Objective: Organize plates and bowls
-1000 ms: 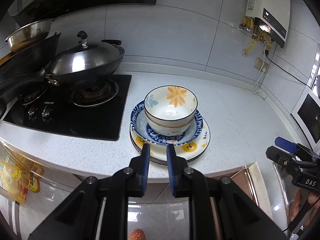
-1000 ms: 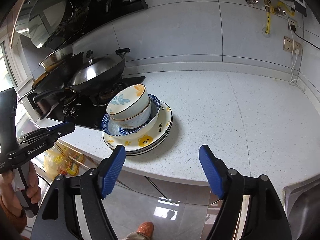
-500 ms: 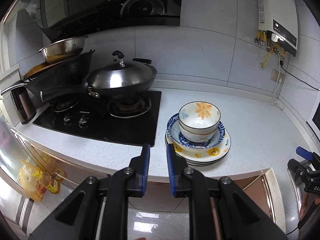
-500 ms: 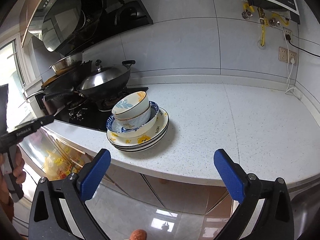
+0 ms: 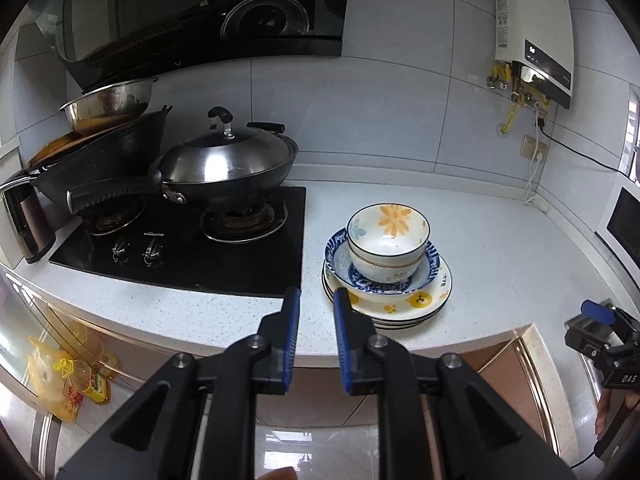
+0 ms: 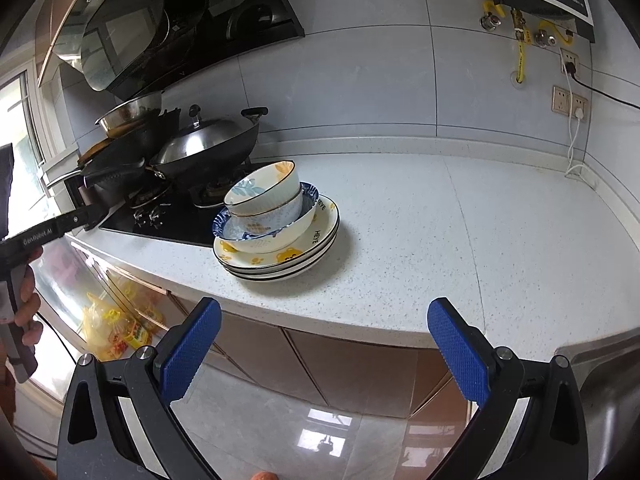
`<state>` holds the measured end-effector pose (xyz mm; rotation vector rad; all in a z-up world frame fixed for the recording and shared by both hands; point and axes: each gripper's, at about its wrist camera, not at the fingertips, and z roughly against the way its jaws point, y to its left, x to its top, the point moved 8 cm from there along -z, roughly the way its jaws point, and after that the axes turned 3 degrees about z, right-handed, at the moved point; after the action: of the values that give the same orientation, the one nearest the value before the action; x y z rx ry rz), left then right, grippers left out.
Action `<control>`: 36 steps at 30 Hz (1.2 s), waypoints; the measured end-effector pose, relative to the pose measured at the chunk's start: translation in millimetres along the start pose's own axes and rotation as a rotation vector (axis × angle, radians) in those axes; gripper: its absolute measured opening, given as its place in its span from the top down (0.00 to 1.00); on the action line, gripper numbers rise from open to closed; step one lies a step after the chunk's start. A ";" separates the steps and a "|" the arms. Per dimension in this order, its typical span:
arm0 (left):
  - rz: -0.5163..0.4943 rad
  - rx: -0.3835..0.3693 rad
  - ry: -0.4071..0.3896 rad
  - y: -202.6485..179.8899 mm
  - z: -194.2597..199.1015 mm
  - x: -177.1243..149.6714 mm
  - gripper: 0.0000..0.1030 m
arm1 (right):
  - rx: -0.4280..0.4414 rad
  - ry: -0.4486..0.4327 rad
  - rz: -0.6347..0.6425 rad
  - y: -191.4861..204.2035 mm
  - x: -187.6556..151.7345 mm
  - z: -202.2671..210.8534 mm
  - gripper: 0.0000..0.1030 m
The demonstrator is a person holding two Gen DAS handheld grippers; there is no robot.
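Note:
A stack of dishes stands on the white counter point(image 5: 500, 264) near its front edge: floral bowls point(image 5: 387, 240) nested in a blue-patterned bowl point(image 5: 430, 270), on yellow-bear plates point(image 5: 416, 304). The stack also shows in the right wrist view, with the floral bowls point(image 6: 266, 196) on the plates point(image 6: 304, 248). My left gripper point(image 5: 316, 300) is held back from the counter edge, left of the stack, its jaws a narrow gap apart and empty. My right gripper point(image 6: 324, 316) is wide open and empty, in front of the counter point(image 6: 440, 240).
A black gas hob point(image 5: 192, 248) lies left of the stack, with a lidded wok point(image 5: 228, 164) and stacked pans point(image 5: 108, 132). A kettle point(image 5: 24, 220) stands at the far left. A water heater point(image 5: 532, 28) and sockets hang on the right wall. A sink edge point(image 6: 600, 360) is at the right.
Both grippers have pulled back and away from the dish stack, which now looks smaller. The right jaws have opened wider. The stack has not moved.

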<state>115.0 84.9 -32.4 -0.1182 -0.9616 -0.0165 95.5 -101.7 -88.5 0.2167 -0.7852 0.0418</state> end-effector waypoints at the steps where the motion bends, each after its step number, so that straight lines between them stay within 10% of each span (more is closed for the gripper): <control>1: 0.000 0.001 -0.001 0.9 0.9 0.1 0.73 | 0.003 0.000 -0.013 2.8 0.3 2.3 0.02; 12: -0.025 -0.072 -0.016 17.3 5.5 7.9 0.68 | -0.088 0.033 -0.048 25.0 3.6 25.6 0.01; 16: -0.067 -0.102 0.019 13.9 2.7 1.1 0.29 | -0.144 0.033 -0.072 26.9 5.4 33.7 0.01; 36: -0.025 -0.069 0.012 40.0 27.6 -17.7 0.28 | -0.135 -0.013 -0.060 43.8 7.3 56.6 0.01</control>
<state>85.0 127.0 -35.0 -0.1692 -0.9505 -0.0729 56.1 -71.1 -36.7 0.1126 -0.7907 -0.0692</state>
